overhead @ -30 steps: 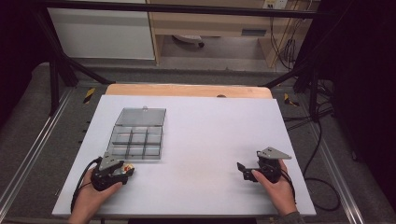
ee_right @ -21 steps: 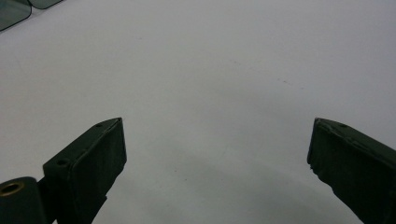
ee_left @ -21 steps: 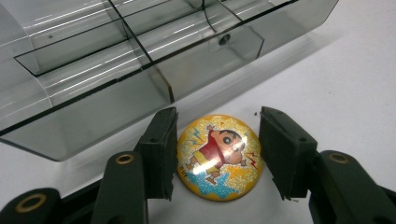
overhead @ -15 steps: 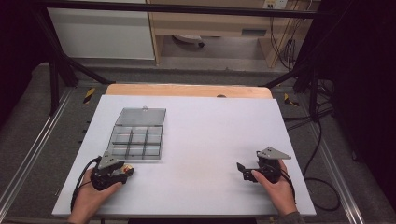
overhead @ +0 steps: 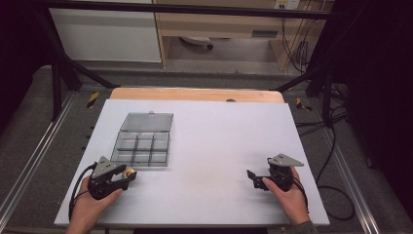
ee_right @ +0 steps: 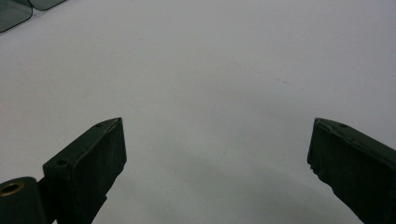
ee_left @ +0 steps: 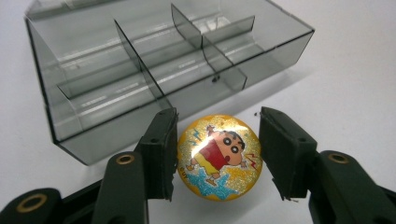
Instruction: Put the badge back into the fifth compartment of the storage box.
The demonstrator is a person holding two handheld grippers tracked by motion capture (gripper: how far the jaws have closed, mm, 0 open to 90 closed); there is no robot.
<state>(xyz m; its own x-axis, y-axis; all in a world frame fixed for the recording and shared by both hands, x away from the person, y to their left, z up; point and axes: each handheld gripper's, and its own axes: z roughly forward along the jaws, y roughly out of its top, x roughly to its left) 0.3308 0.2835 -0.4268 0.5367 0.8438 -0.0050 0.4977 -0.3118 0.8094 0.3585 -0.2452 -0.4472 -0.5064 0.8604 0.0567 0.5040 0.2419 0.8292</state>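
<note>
Closed in over the last second: left claw (ee_left: 218,156), jaws drawn together around the round cartoon badge (ee_left: 218,157), little other change in the high view; right hand as before. Badge now pinched between the two black pads, left pad flush against its edge, right pad at or just off the opposite edge; badge apparently resting on the white tabletop (overhead: 219,146), just in front of the near wall of the clear compartment box (ee_left: 154,70).

Progress, as judged: grasp made, lift not begun. Box open, lid (overhead: 147,122) laid back flat behind it, all visible compartments bare. Remaining: raise the badge, carry it over the near wall, drop it in a cell, release.

Pose: left hand (overhead: 90,207) at the near left corner of the tabletop, gripper held low and nearly level, jaws aimed toward the box's near right corner, cable trailing off to the left. Right hand (overhead: 291,197) parked well apart at the near right, right claw (ee_right: 217,168) spread wide over bare tabletop, nothing between the jaws, pointing left across the surface.
</note>
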